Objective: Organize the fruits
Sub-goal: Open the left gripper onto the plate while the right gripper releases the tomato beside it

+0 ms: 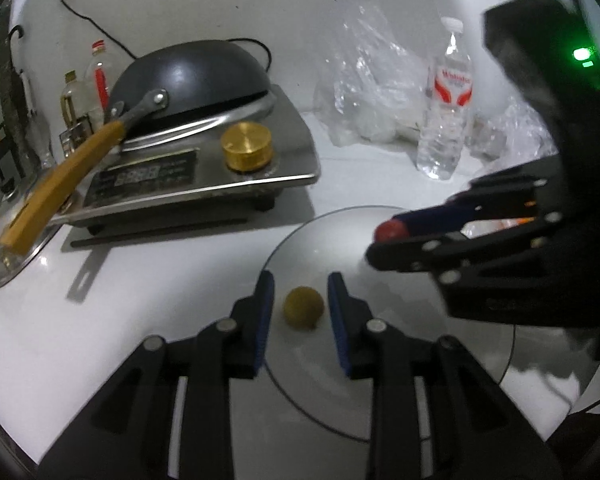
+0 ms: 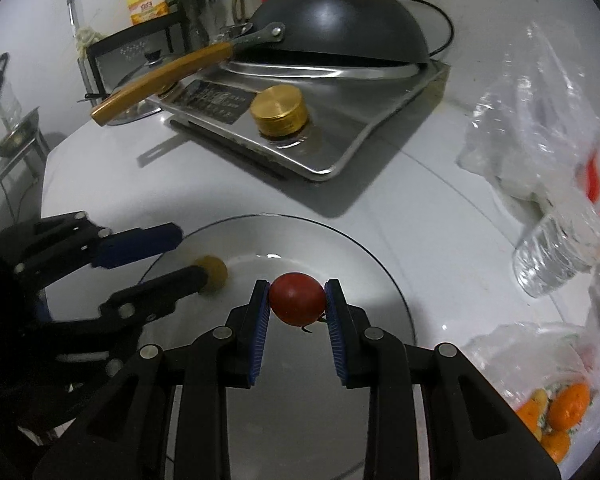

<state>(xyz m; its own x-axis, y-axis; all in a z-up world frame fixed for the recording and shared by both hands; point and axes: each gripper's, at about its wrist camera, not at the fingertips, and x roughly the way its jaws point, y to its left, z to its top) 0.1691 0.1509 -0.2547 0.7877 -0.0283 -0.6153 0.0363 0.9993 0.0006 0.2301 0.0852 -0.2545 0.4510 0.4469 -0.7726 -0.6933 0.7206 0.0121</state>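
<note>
White counter point(image 1: 180, 300): plate point(image 1: 380, 420) with yellowish fruit point(image 1: 304, 308).

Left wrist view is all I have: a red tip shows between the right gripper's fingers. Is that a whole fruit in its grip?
Observer: Yes. The right gripper is shut on a round red fruit, with one blue pad on each side.
Operator: Is it over the plate?
Observer: Yes, it is over the glass plate, to the right of the yellow-brown fruit. I cannot tell if it touches the glass.
Operator: Any fruit left to fetch?
Observer: Several orange fruits lie in a clear plastic bag off the plate's right side.
</note>
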